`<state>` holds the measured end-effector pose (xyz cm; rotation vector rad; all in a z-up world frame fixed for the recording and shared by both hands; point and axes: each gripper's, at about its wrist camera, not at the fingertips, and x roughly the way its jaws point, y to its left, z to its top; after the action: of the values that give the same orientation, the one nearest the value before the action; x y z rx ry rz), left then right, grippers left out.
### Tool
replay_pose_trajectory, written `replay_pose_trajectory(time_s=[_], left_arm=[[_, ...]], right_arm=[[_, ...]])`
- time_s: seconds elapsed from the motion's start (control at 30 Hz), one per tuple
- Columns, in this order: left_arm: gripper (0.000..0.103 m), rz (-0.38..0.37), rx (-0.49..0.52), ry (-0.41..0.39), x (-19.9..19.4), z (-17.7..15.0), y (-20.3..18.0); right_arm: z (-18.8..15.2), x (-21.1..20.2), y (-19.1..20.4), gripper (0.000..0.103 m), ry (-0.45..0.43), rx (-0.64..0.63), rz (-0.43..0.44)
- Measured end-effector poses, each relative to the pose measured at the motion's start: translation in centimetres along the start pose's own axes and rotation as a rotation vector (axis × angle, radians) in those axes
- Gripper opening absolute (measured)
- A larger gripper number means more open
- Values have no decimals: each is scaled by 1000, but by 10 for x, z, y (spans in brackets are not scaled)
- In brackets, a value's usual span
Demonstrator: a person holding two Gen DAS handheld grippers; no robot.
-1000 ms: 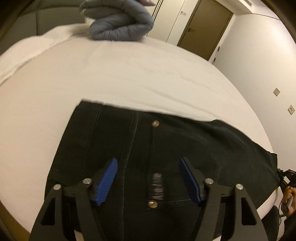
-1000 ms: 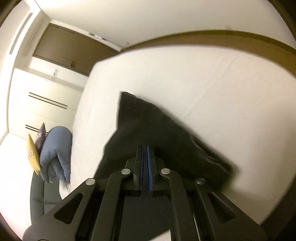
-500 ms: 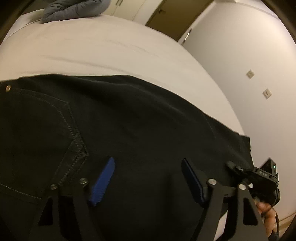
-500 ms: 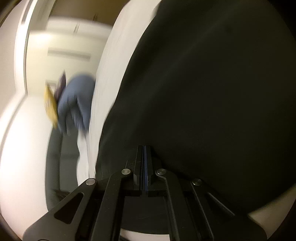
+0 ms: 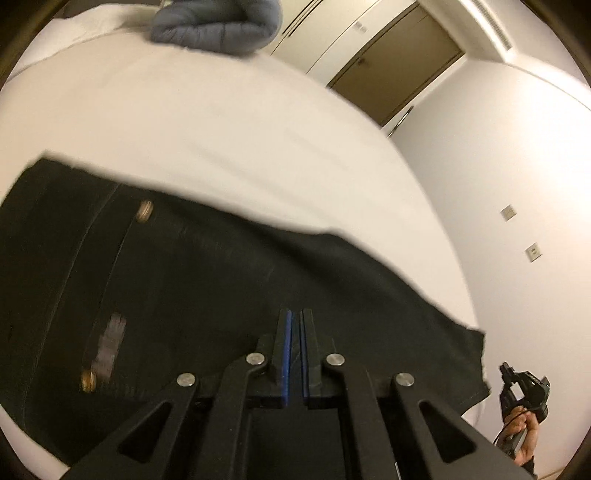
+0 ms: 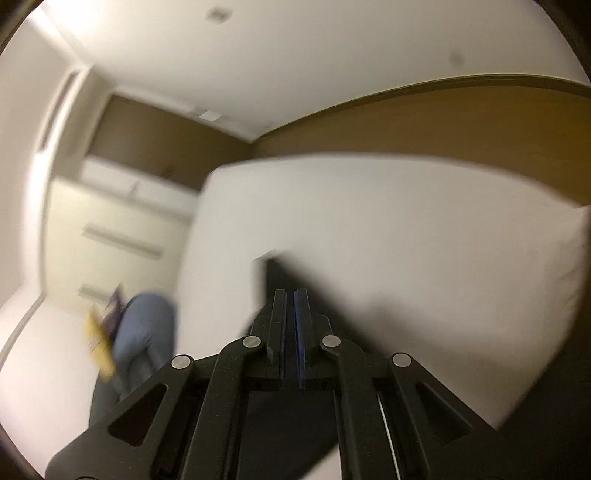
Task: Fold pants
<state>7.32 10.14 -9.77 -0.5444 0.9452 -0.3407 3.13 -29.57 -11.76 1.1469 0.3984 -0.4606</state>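
Black pants (image 5: 221, 295) lie spread on the white bed (image 5: 184, 122), waist and brass buttons at the left, legs running right to the hem. My left gripper (image 5: 294, 321) is shut, its blue pads pinching the pants fabric near the front edge. In the blurred right wrist view, my right gripper (image 6: 290, 301) is shut on a dark fold of the pants (image 6: 332, 314), which hangs over the white bed (image 6: 406, 229). The right gripper also shows in the left wrist view (image 5: 524, 391), beyond the hem.
A folded grey-blue duvet (image 5: 218, 22) lies at the far end of the bed; it also shows in the right wrist view (image 6: 144, 332). A brown door (image 5: 399, 62) and a white wall with sockets (image 5: 517, 184) stand at the right. A wooden headboard (image 6: 480, 122) is behind.
My left gripper has gone from wide open to shut on the pants fabric. The right gripper stayed shut and swung with the fabric, the view lifting off the dark cloth toward the bed.
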Motion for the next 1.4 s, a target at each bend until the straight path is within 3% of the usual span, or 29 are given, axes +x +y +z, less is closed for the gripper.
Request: replay_pose_trajectory(time_s=[0.13,0.23,0.3,0.4,0.43,0.53,0.63,0.8,0.83,0.9,1.0,1.03,1.07,1.1,1.13,1.27,1.4], left_arm=[[2,-70,13,14,30,15,-28],[2,-86,48,88,64,7,-48],[2,-35,54,152,86,-2,-44],[3,-24,33,181,95,-15,-26],[4,-34,22,177,94,-17,-21],[4,-30,32,170,90,-19,-16],[4,-23,26,155,88,-18,-12],[4,31,11,112,68,-16,3],[4,51,14,91,59,-15,4],[2,88,37,65,44,-15,0],[5,70,36,27,29,-17,-15],[8,45,41,30,31,-20,-28],[14,20,53,36,32,-24,-39],[18,-15,73,48,36,-31,-56],[18,-41,91,64,40,-37,-71],[18,-116,154,143,66,-64,-115],[18,-132,138,223,90,-79,-123]], right_arm=[[-65,85,73,4,232,-82,170],[-135,162,103,4,385,-81,221],[-172,208,109,4,468,-60,195],[-192,250,81,0,474,-88,66],[-199,260,76,0,468,-58,111],[-189,241,74,0,370,-131,61],[-121,189,28,0,232,-38,47],[-26,105,-4,0,4,-75,-144],[-19,88,-4,0,-48,-79,-210],[0,44,-19,4,-124,-23,-224],[-13,7,-18,13,-110,-26,-185],[-26,0,-14,31,-89,-43,-174],[-35,-4,-12,60,-71,-44,-161],[-54,-8,-13,71,-50,-18,-127],[-65,-11,-15,75,-46,7,-111],[-128,4,-15,74,4,125,-78],[-138,33,-23,64,52,159,-34]])
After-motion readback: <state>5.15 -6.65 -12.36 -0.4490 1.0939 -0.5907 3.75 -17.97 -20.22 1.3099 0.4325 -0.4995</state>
